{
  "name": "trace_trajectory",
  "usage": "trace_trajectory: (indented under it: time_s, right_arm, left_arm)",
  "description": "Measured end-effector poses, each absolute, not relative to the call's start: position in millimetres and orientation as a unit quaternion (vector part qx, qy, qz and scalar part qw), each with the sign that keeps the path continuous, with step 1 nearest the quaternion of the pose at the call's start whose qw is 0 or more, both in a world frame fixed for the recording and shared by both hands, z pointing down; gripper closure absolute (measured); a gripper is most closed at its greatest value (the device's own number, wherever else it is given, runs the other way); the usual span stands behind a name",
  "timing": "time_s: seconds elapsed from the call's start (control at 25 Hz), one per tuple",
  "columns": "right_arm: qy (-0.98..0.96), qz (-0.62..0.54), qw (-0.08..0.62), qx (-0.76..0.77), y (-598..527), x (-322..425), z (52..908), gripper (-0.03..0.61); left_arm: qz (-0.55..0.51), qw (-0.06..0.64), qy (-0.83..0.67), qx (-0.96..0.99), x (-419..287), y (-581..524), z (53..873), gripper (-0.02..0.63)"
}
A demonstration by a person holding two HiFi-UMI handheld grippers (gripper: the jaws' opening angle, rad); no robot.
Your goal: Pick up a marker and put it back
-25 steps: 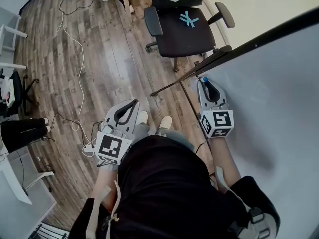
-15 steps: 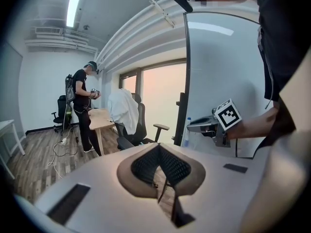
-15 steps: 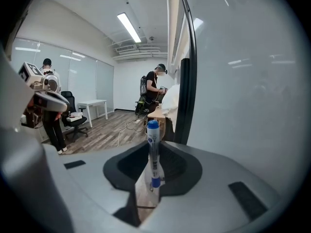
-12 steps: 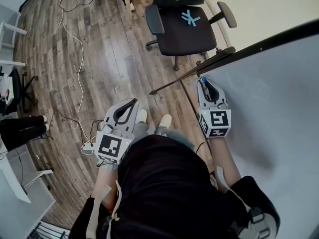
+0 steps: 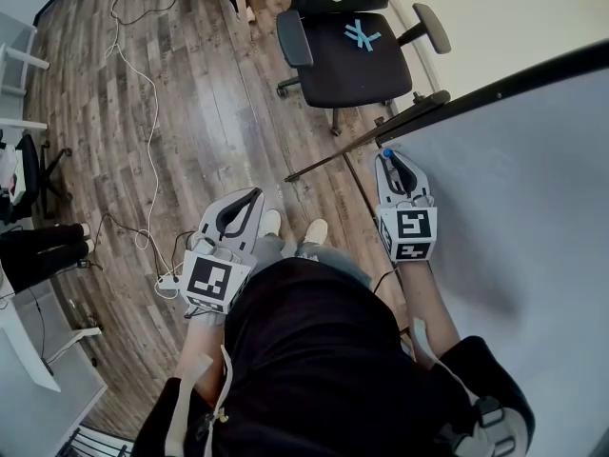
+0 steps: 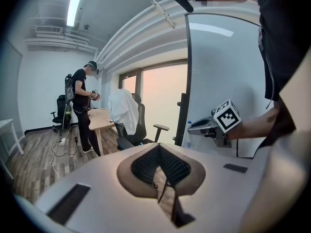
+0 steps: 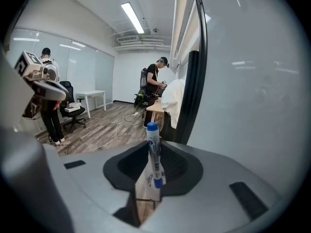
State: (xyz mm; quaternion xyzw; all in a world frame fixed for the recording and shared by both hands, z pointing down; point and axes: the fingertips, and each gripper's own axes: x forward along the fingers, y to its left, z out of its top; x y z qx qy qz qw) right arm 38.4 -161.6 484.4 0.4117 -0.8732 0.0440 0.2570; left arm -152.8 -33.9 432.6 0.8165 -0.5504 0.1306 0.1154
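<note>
Blue-capped marker (image 7: 153,152) is clamped in the right gripper (image 5: 393,163): fingers (image 7: 182,166) closed on its barrel, with the cap end sticking out past the fingertips. In head view the cap sits just beside the black lower rail (image 5: 371,133) of the whiteboard (image 5: 533,198); can't tell if it touches. That gripper is at about 3 o'clock in head view, right up against the board edge. Left gripper (image 5: 249,201) is at about 8 o'clock, well apart from the board and low over the wood floor (image 5: 190,122). Its fingers are together with nothing between them, only a thin seam showing in the left gripper view. Black office chair (image 5: 350,53) with a blue tape cross on the seat is at 12 o'clock, beyond the rail. White cable (image 5: 145,74) runs across the floor from 11 o'clock down to 9. Person's light shoes (image 5: 295,228) show between the two grippers. The right gripper view also catches another person (image 7: 154,84) standing by a wooden table (image 7: 154,108) at about 12 o'clock.
</note>
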Motion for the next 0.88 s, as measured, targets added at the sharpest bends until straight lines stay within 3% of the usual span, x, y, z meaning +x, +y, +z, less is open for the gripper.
trace_trajectory:
  time_s: [0.88]
  right_arm:
    - [-0.877,0.043,0.233,0.417,-152.1,42.9,466.8,0.476]
  left_arm:
    - [0.12,0.1,-0.529,0.834,-143.2,-39.7,425.6,0.606]
